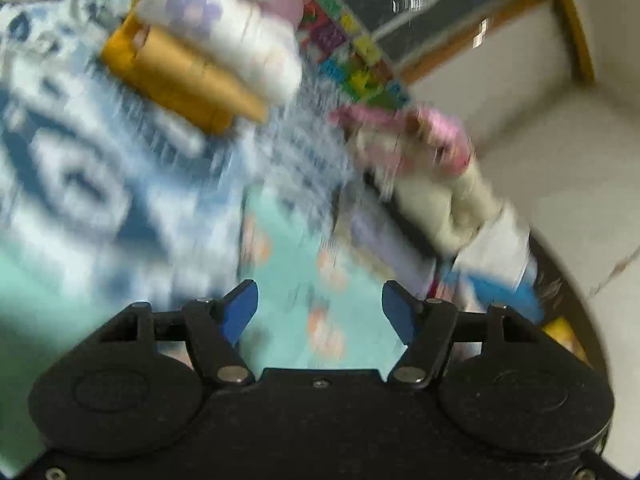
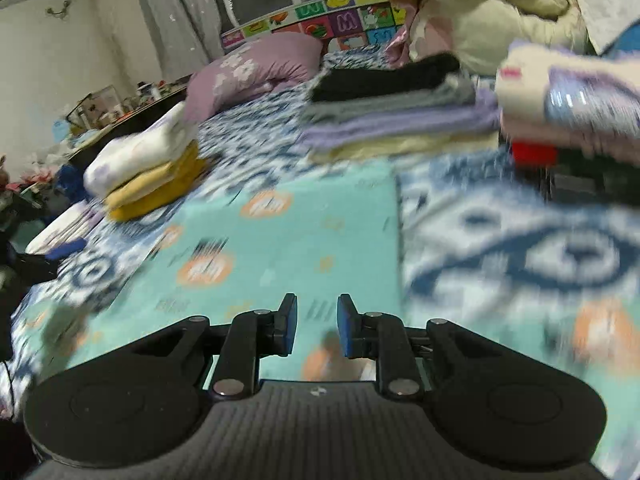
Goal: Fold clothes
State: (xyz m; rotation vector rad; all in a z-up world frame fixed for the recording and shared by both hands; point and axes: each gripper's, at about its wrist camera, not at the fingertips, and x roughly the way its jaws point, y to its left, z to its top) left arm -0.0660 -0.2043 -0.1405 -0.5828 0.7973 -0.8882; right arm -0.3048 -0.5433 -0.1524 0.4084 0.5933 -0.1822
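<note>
A teal garment with orange prints (image 2: 304, 228) lies spread flat on the blue-and-white patterned bedspread (image 2: 520, 248). My right gripper (image 2: 318, 320) hovers over its near part. Its blue pads stand a narrow gap apart with nothing between them. In the blurred left wrist view the same teal garment (image 1: 296, 264) runs under my left gripper (image 1: 320, 308), which is wide open and empty. A folded stack, white with purple flowers on mustard yellow (image 1: 192, 64), sits beyond on the left; it also shows in the right wrist view (image 2: 148, 172).
A second folded stack of black, grey, lilac and pale yellow (image 2: 392, 112) lies past the teal garment. A pink pillow (image 2: 260, 64) and a cream quilt (image 2: 500, 8) lie at the bed's far end. A blurred cream sleeve (image 2: 560, 96) crosses the right edge. Loose clothes (image 1: 432, 184) are heaped at the right.
</note>
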